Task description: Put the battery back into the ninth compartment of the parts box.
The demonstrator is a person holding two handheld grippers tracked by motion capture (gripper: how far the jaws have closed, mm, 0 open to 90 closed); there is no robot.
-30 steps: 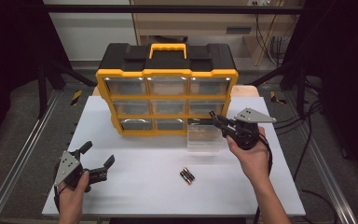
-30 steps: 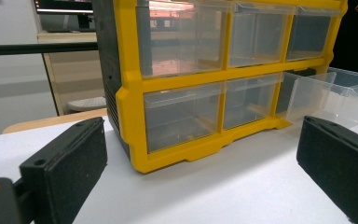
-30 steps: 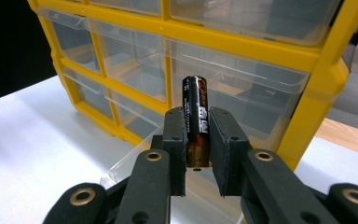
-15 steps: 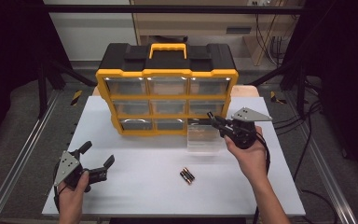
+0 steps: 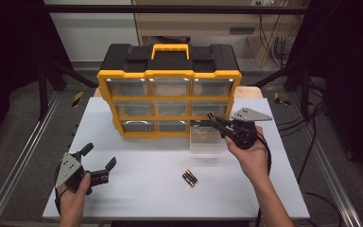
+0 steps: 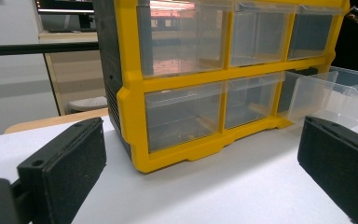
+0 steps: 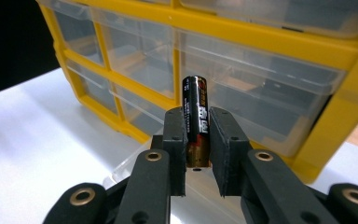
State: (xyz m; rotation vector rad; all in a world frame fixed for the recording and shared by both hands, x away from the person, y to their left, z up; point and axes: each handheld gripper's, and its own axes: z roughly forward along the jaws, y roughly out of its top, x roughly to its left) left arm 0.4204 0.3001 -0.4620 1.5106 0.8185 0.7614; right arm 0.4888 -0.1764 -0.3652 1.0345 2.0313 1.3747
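Right gripper view | right gripper [image 7: 197,154] clamps battery [image 7: 196,116] | label unreadable | left gripper [image 5: 98,163] apart

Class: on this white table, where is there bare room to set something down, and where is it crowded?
Free: the white tabletop between the left hand-held gripper and the two black batteries, and the strip right of the right hand-held gripper. Crowded: by the yellow-and-black drawer cabinet, where the pulled-out clear plastic drawer sits.
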